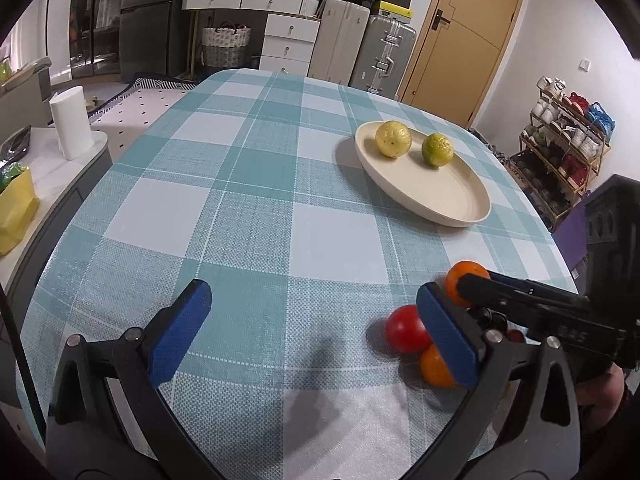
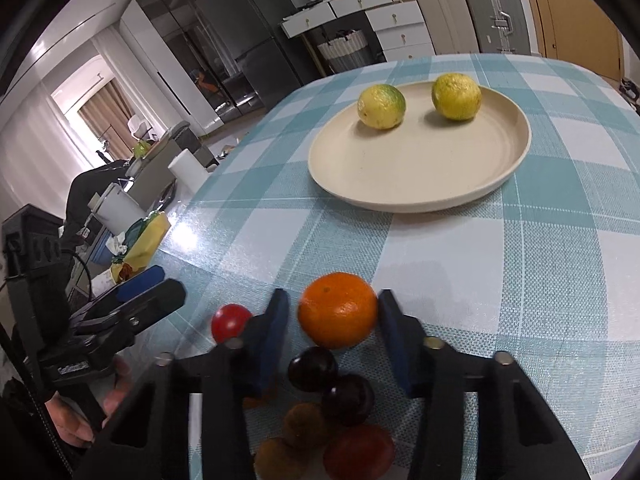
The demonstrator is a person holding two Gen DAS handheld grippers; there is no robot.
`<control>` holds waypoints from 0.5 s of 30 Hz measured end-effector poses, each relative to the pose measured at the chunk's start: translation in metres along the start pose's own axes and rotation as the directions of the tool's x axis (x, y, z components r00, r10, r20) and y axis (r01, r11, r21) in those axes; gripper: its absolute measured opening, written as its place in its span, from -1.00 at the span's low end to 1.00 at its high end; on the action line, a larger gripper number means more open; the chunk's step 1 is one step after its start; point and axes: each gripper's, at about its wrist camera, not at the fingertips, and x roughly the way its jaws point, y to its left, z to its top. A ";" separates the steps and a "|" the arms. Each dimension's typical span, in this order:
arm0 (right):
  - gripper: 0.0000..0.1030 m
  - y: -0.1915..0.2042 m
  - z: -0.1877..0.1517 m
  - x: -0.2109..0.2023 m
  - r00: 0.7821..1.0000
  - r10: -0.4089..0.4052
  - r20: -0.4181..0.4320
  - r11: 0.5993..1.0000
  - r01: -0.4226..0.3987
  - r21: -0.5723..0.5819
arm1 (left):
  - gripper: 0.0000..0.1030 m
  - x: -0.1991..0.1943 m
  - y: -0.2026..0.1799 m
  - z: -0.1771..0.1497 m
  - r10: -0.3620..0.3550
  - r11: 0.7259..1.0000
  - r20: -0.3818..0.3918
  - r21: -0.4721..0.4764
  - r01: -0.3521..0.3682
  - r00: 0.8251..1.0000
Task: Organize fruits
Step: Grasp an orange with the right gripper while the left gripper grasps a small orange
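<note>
Domestic room: grey suitcases (image 1: 384, 52), white drawers (image 1: 286, 40) and a tan door (image 1: 460, 36) stand behind a table under a teal-and-white checked cloth (image 1: 256, 184). A cream plate (image 2: 420, 172) sits toward the far right of the table and carries two yellow-green citrus fruits (image 2: 381, 106) side by side near its far rim, apart from each other. Near the table's front edge I see the loose fruit in a cluster: an orange mandarin (image 2: 338, 311), a red tomato (image 2: 231, 321) to its left, two dark plums (image 2: 313, 368) just behind the mandarin, plus brownish and red fruit lower down, blurred under my right tool. My right gripper (image 2: 334, 316) has a blue pad on each side of the mandarin; the right pad looks to touch the peel, the left shows a thin gap, so I cannot tell whether it is pinching yet. My left gripper (image 1: 312, 332) hangs spread wide over bare cloth, its right finger (image 1: 448, 340) in front of the tomato and a second orange fruit (image 1: 436, 366). A white paper roll (image 1: 72, 122) stands on the side counter at left.
</note>
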 end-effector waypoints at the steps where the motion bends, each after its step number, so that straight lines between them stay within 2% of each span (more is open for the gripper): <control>1: -0.20 -0.002 0.000 -0.001 1.000 0.009 0.003 1.000 -0.009 0.005 | 0.99 -0.001 -0.002 -0.001 -0.003 1.000 -0.003 0.006 0.003 1.000; 7: -0.22 -0.008 -0.003 -0.010 0.999 0.036 0.037 0.999 -0.037 0.030 | 0.99 -0.005 -0.009 -0.005 -0.055 0.998 -0.021 0.011 0.056 0.998; 11: -0.22 -0.014 -0.004 -0.021 0.997 0.046 0.067 0.998 -0.049 0.049 | 0.99 -0.004 -0.015 -0.006 -0.133 0.991 -0.062 -0.034 0.131 0.989; 15: -0.22 -0.016 -0.006 -0.031 0.995 0.051 0.091 0.998 -0.055 0.043 | 0.99 -0.005 -0.029 -0.011 -0.159 0.987 -0.081 -0.015 0.159 0.984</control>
